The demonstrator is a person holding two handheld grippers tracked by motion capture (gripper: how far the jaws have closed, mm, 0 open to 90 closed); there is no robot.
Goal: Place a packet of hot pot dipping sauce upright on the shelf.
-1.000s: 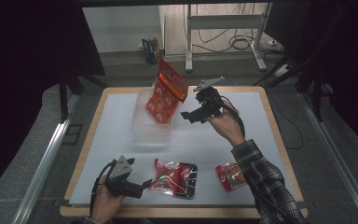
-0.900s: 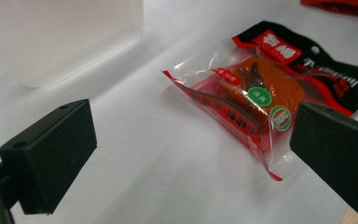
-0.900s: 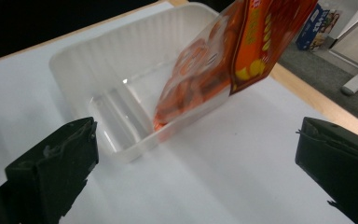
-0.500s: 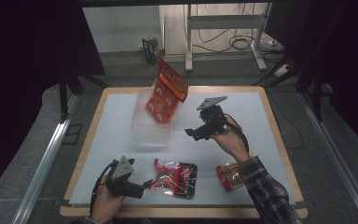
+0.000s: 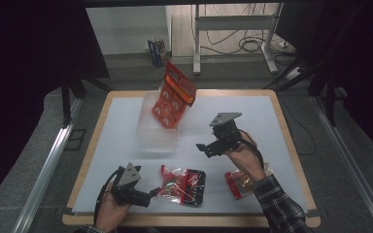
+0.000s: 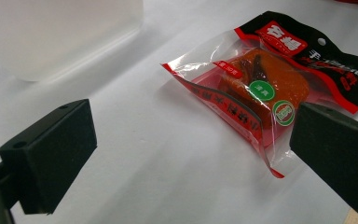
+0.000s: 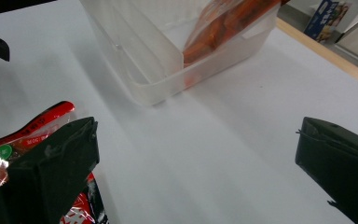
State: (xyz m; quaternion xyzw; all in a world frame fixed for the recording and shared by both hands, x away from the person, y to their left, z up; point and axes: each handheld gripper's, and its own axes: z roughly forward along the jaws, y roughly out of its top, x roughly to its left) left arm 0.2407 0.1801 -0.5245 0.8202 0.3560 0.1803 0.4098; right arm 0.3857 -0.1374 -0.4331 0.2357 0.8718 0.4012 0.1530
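With both jaws spread wide and empty, the left gripper [image 5: 154, 192] sits just beside the snack packet [image 6: 261, 91] lying near the clear bin [image 5: 156, 127], and closing on its slick film edge risks a slip.

I note a container [image 5: 158, 131] toward the back of the worktop [image 5: 252, 111], a large packet [image 5: 173, 95] standing tilted in it. Near the front edge lie two snack packets: one [image 5: 183, 184] centre, another [image 5: 241, 182] to its right, well apart.
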